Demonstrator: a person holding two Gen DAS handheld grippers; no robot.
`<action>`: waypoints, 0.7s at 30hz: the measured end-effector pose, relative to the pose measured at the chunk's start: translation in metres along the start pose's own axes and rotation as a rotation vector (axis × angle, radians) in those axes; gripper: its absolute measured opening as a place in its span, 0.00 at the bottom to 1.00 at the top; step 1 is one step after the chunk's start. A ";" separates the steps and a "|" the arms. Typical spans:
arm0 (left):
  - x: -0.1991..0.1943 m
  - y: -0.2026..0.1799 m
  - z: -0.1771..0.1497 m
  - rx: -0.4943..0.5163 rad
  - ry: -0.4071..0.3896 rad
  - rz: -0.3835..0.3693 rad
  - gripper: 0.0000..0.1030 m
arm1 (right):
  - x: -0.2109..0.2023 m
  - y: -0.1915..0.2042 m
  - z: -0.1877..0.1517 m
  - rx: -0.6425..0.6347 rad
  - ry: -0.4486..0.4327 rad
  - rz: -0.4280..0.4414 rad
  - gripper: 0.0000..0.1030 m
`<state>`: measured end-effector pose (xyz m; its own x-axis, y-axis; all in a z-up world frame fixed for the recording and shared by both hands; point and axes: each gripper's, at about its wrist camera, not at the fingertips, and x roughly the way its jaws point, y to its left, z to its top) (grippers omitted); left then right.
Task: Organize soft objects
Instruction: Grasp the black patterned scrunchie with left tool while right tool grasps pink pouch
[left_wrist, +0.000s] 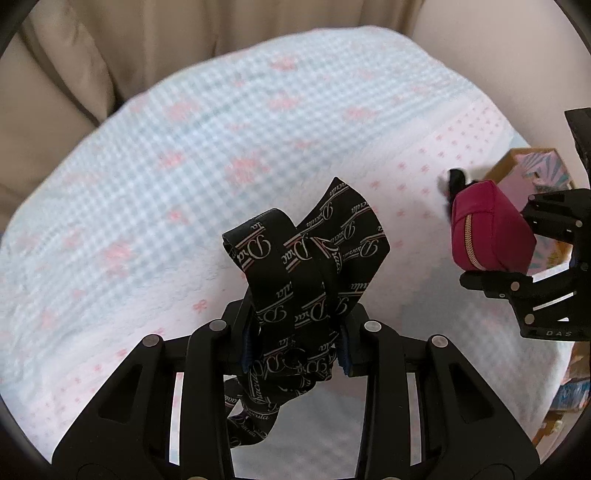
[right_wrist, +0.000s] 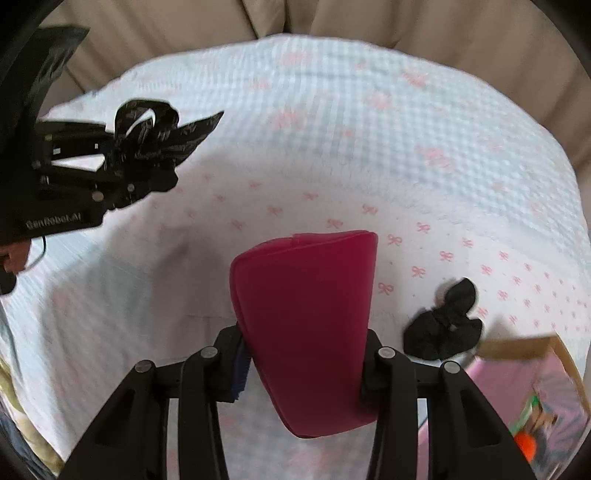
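Note:
My left gripper (left_wrist: 297, 332) is shut on a folded black necktie (left_wrist: 303, 258) with pale script lettering, held above the bed; its tail hangs below the fingers. It also shows at the left of the right wrist view (right_wrist: 159, 144). My right gripper (right_wrist: 303, 365) is shut on a magenta zip pouch (right_wrist: 306, 325), held above the blanket. In the left wrist view the pouch (left_wrist: 487, 229) shows at the right with its gold zip facing me. A black scrunchie (right_wrist: 448, 321) lies on the blanket to the right of the pouch.
A white and pale blue blanket (left_wrist: 184, 166) with pink bows covers the bed. A beige padded headboard (left_wrist: 66, 55) stands behind. A cardboard box (right_wrist: 517, 347) with pink lining sits at the right edge; it also shows in the left wrist view (left_wrist: 524, 170).

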<state>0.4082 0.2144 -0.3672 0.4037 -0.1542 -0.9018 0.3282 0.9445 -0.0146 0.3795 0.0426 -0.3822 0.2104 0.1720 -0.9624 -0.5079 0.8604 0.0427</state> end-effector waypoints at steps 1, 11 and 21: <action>-0.010 -0.002 0.001 -0.003 -0.005 0.010 0.30 | -0.016 0.002 -0.001 0.024 -0.018 0.004 0.39; -0.125 -0.052 0.007 -0.042 -0.090 0.002 0.30 | -0.144 -0.001 -0.025 0.164 -0.154 0.000 0.38; -0.189 -0.136 0.027 -0.084 -0.141 -0.061 0.30 | -0.241 -0.025 -0.075 0.342 -0.224 -0.055 0.38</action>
<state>0.3103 0.1072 -0.1836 0.5029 -0.2461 -0.8286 0.2863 0.9519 -0.1089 0.2793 -0.0566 -0.1715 0.4252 0.1894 -0.8851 -0.1924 0.9744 0.1161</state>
